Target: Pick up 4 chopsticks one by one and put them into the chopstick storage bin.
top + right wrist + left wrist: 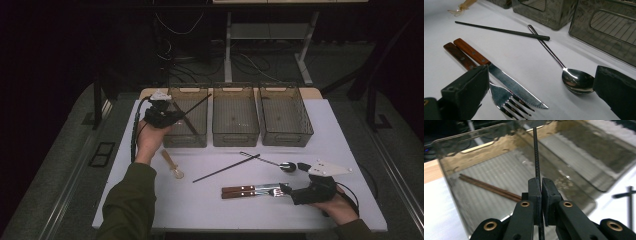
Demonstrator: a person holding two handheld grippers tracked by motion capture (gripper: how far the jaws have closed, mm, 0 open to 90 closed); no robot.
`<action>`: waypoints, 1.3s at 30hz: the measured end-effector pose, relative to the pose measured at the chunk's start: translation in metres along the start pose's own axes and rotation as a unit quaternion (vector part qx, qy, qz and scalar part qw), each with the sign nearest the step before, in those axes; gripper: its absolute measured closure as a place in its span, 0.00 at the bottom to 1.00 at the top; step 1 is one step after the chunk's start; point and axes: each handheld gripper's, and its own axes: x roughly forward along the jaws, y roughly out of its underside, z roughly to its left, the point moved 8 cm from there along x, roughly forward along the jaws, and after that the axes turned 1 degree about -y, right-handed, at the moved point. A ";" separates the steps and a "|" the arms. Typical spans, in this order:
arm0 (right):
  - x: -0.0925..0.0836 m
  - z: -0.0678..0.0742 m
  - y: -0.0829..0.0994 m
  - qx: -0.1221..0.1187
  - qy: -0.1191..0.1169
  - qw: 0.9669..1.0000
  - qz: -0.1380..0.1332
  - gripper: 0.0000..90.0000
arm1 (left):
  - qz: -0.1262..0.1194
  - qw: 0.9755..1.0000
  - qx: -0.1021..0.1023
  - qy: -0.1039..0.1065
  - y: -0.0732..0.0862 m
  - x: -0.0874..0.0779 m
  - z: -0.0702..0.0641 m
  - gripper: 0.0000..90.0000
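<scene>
left tongs (170,116) clamped on black chopstick (535,152), over left bin (192,140) at far left. thin grip: stick may pivot, catch rim, fall outside. right tongs (541,95) apart, near fork (506,100) and spoon (576,80).

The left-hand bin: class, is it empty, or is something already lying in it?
Not empty. In the left gripper view, brown chopsticks lie on the floor of the left bin, beyond the black chopstick pinched in the left gripper.
</scene>
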 end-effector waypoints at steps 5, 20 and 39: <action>0.000 0.000 0.000 0.000 0.000 1.000 0.000 0.01 | 0.013 0.999 -0.015 -0.029 0.002 0.009 0.012 0.95; 0.000 0.001 0.000 -0.001 -0.001 1.000 -0.001 0.01 | 0.066 0.996 -0.013 -0.054 0.008 0.033 0.017 0.95; -0.001 0.000 -0.001 -0.004 -0.001 1.000 -0.004 0.01 | 0.064 0.996 -0.008 -0.056 0.011 0.037 0.017 0.69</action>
